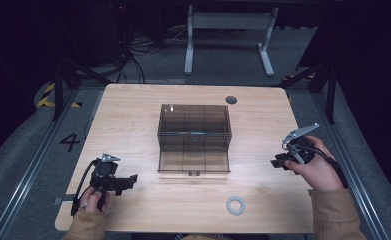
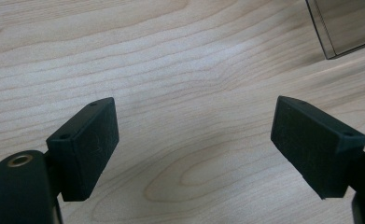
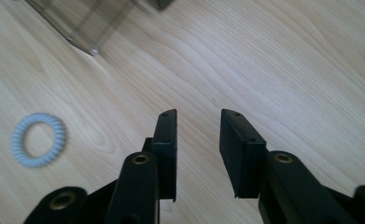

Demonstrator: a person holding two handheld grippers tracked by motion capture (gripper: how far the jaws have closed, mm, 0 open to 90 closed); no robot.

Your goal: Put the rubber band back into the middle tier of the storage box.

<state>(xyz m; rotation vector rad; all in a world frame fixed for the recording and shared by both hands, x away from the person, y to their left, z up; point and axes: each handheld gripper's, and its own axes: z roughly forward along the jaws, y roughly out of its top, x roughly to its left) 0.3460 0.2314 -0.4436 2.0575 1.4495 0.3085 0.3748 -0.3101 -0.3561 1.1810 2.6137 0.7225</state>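
I am holding my right claw (image 1: 279, 162) at the right of the high view, above the bare wood of the table (image 1: 133, 115), and its jaws are standing partly apart with nothing between them. In the right gripper view the white coiled hair ring (image 3: 38, 139) is lying flat at the left edge of the frame, off to the left of my jaws and a little ahead of their tips, so my line of reach is passing beside it. In the high view the ring (image 1: 235, 205) is sitting near the bottom centre, below the smoky clear drawer box (image 1: 194, 137) and apart from it. Being a ring, it is offering no long axis, so any approach angle is serving equally. My left claw (image 1: 131, 181) is resting at the lower left, jaws spread wide and empty. Both claws are well apart from the ring; I am judging the right the nearer, needing a swing toward the lower centre.
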